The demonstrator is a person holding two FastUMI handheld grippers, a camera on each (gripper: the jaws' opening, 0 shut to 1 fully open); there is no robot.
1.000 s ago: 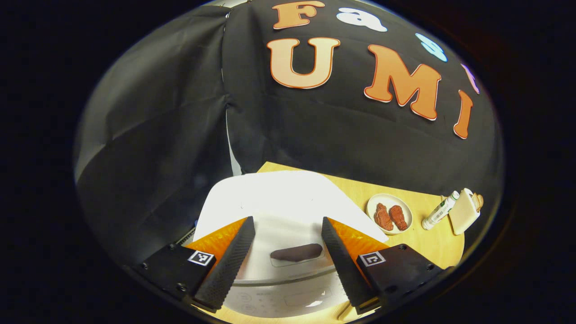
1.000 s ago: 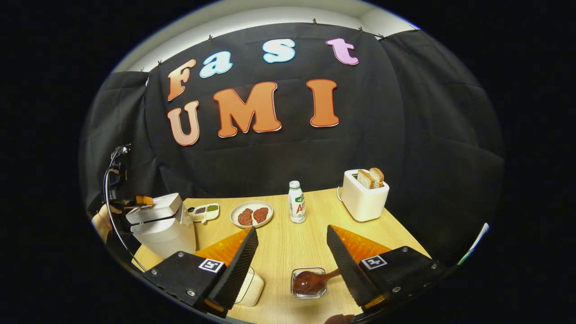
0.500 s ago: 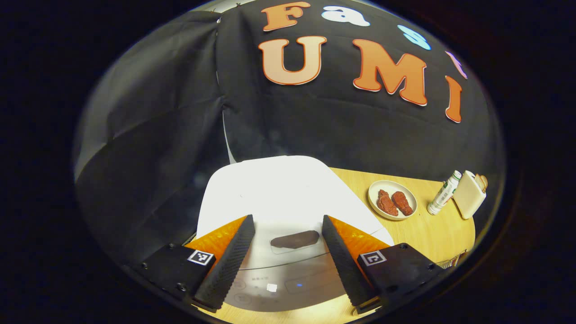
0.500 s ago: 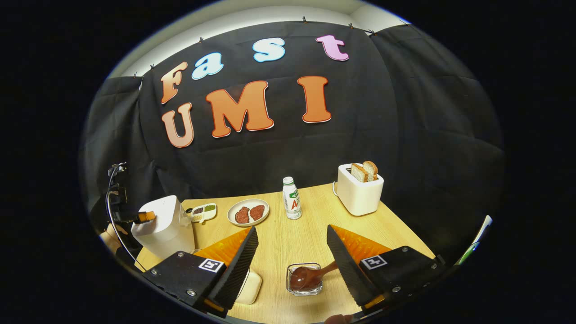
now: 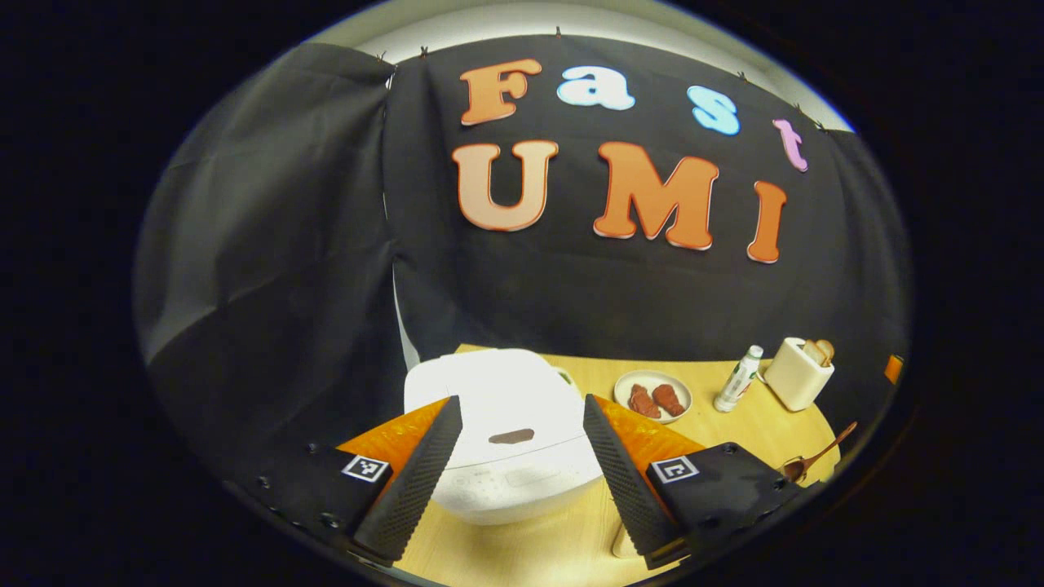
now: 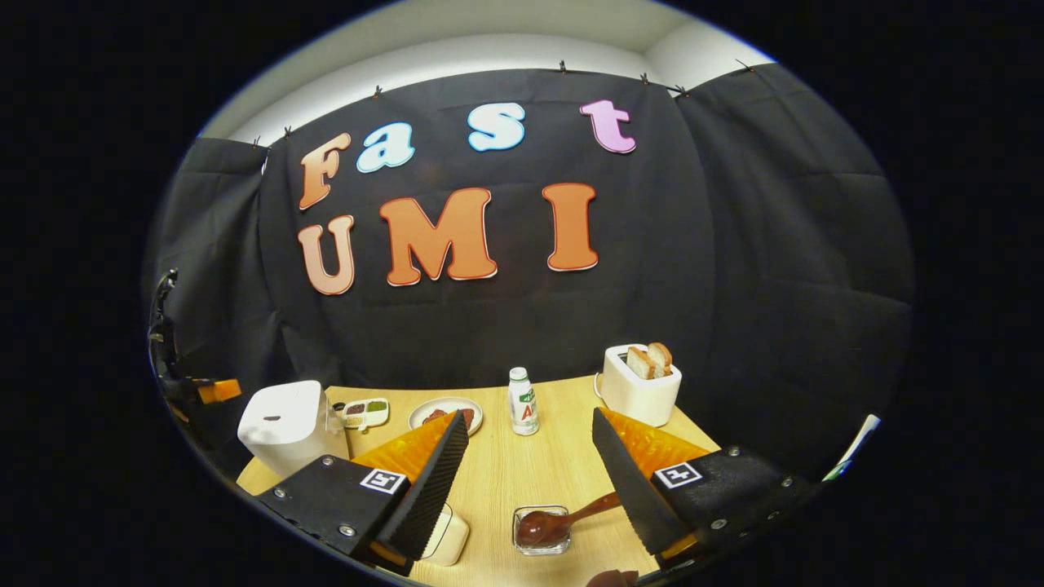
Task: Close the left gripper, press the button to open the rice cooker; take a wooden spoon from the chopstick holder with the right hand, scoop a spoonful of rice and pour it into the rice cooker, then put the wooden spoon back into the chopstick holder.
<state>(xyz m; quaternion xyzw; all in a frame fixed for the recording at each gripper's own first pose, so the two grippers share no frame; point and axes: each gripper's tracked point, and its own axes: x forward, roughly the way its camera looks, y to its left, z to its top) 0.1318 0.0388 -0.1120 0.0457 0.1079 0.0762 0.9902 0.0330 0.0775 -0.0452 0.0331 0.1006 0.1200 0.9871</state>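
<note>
The white rice cooker [image 5: 506, 432] stands with its lid down, the dark button [image 5: 511, 436] on top. My left gripper [image 5: 515, 489] hangs open, back from the cooker, its fingers framing it without touching. From the right gripper view the cooker [image 6: 281, 424] sits far left, the left gripper [image 6: 208, 391] just left of it. The wooden spoon [image 6: 563, 520] rests with its bowl in a small glass container [image 6: 541, 530], handle leaning right. My right gripper [image 6: 530, 489] is open above the container, holding nothing. The spoon [image 5: 820, 455] also shows at the left gripper view's far right.
On the wooden table [image 6: 530, 456] are a cream container [image 6: 449, 534], a condiment tray [image 6: 364, 412], a plate of meat [image 6: 444, 412], a white bottle [image 6: 522, 401] and a toaster with bread [image 6: 640, 383]. The black cloth wall closes the back and sides.
My left gripper has pulled back and away from the cooker, which now looks much smaller. The lid, slightly raised a second ago, lies flat. The right gripper has barely shifted.
</note>
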